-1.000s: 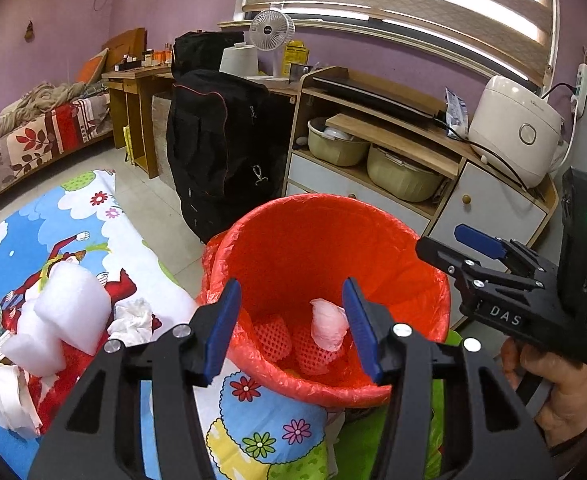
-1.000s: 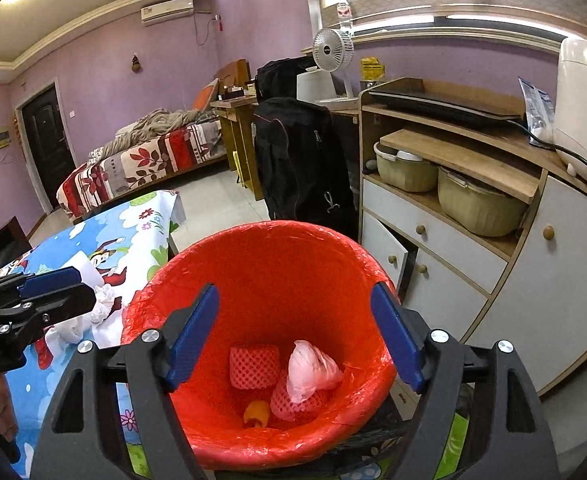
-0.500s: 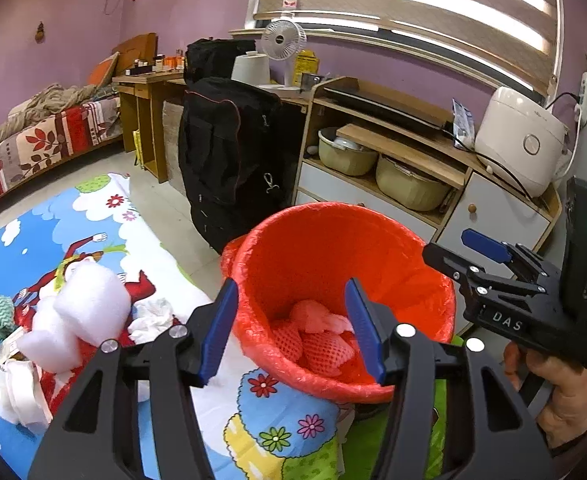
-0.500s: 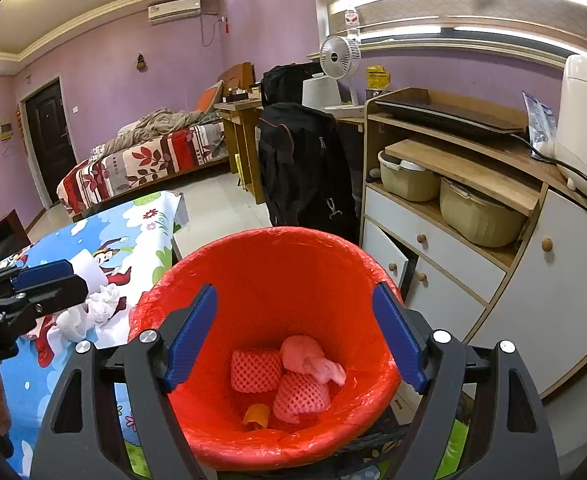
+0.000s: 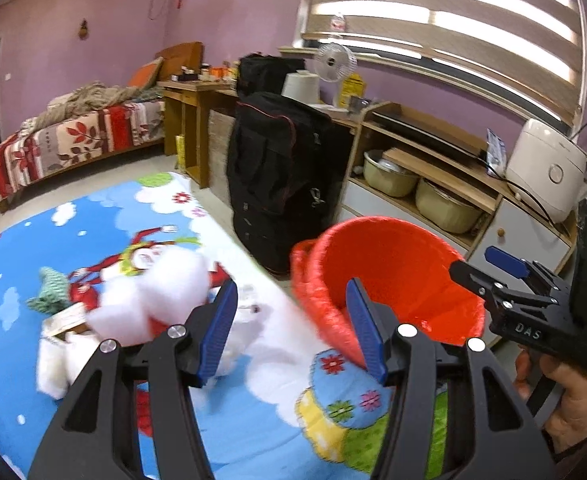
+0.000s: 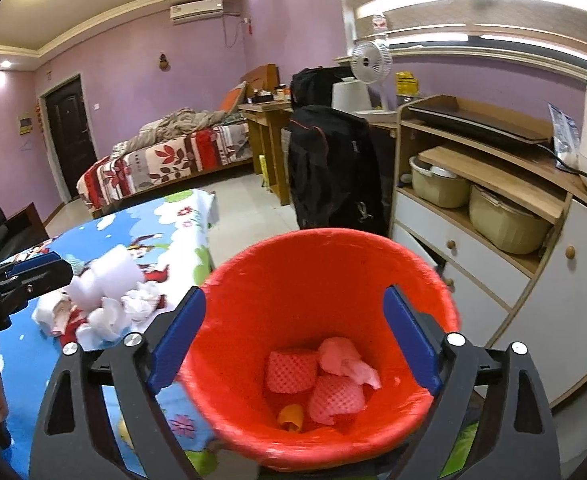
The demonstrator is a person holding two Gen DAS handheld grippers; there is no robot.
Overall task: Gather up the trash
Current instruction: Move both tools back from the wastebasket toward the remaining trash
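**Empty grippers, trash left of bin**

Left hand-held gripper [image 5: 291,326] half apart, holding nothing. Right hand-held gripper [image 6: 295,336] opening, empty, above red bin [image 6: 277,272]. White foam and crumpled tissue [image 5: 161,292] on table [image 5: 253,432], just ahead-left of left hand-held gripper, nearer it.

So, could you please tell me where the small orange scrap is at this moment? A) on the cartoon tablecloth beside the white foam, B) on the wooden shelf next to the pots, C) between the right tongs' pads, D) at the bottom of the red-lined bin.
D: the right wrist view shows the orange scrap lying at the bottom of the red-lined bin, beside the pink foam nets.
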